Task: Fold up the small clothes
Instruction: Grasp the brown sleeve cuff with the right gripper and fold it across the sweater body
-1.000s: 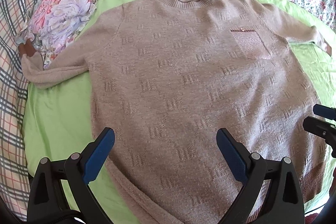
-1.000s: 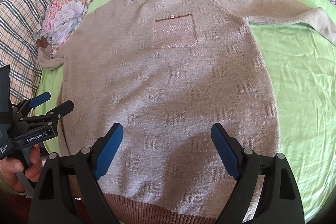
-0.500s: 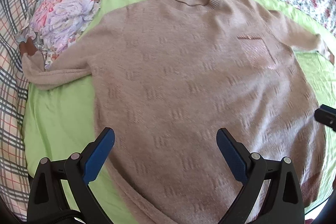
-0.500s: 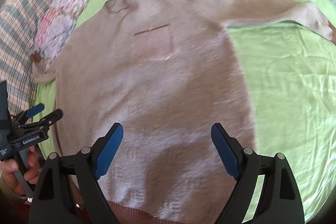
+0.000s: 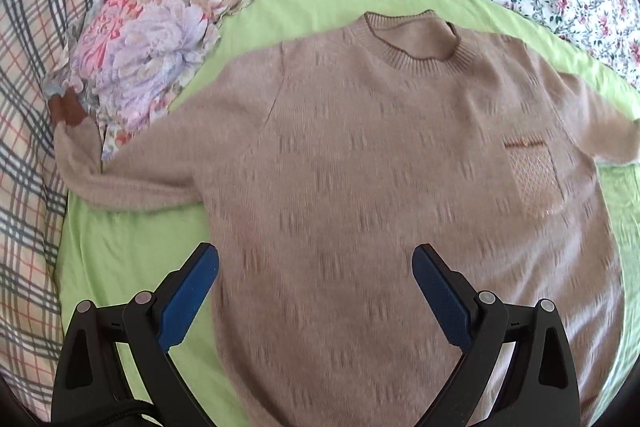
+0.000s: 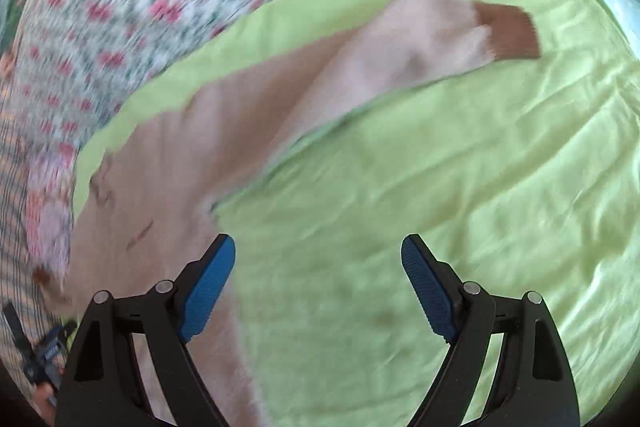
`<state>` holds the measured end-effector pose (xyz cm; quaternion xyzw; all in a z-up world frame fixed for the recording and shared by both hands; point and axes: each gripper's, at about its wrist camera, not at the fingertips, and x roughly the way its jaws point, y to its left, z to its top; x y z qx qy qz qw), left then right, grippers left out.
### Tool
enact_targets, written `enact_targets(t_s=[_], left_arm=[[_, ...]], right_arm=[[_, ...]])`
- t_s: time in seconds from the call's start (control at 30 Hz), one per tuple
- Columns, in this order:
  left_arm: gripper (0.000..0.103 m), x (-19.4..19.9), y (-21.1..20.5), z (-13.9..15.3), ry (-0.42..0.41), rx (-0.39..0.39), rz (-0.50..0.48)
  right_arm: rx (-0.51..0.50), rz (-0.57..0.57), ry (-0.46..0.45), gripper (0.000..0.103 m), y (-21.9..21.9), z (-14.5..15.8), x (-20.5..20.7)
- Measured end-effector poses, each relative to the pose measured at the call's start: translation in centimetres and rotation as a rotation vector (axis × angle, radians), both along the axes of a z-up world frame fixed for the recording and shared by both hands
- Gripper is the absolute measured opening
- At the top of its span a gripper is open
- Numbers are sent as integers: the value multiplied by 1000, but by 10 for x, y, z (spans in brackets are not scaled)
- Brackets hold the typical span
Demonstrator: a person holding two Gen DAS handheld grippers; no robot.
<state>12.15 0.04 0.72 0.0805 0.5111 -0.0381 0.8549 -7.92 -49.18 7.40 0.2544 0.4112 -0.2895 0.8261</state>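
Left wrist view: the left gripper (image 5: pixel 315 269) hovers above the lower body of the beige knit sweater (image 5: pixel 360 187), jaws spread wide, holding nothing. The sweater lies flat, front up, on the green sheet (image 5: pixel 132 247), chest pocket (image 5: pixel 534 179) visible, one sleeve reaching under the floral pillow (image 5: pixel 160 39).

Right wrist view (blurred): the right gripper (image 6: pixel 318 261) has its jaws wide apart and empty, over bare green sheet (image 6: pixel 440 167). The sweater's extended sleeve (image 6: pixel 380 55) ends in a brown cuff (image 6: pixel 510 31)

Each claw (image 5: pixel 314 269) has black arms, blue ribbed pads (image 6: pixel 210 287), silver rivets.
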Motion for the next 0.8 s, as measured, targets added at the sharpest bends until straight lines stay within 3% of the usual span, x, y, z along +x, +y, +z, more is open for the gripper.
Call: enact_targets(t_s=[0.2, 0.4, 0.47, 0.5, 0.57, 0.8], left_arm=[[98, 22, -16, -8, 24, 9, 3], [98, 24, -33, -16, 44, 32, -30], [98, 23, -37, -19, 50, 39, -45], [98, 24, -38, -21, 53, 40, -51], [98, 24, -39, -24, 61, 40, -51], [98, 29, -36, -31, 77, 3, -41]], right_arm=[[53, -283, -121, 63, -102, -7, -20], [127, -464, -294, 59, -160, -16, -30], [129, -472, -306, 58, -167, -16, -22], [106, -466, -278, 40, -167, -14, -15], [73, -437, -255, 17, -166, -5, -15], [-68, -238, -242, 13, -92, 38, 16]])
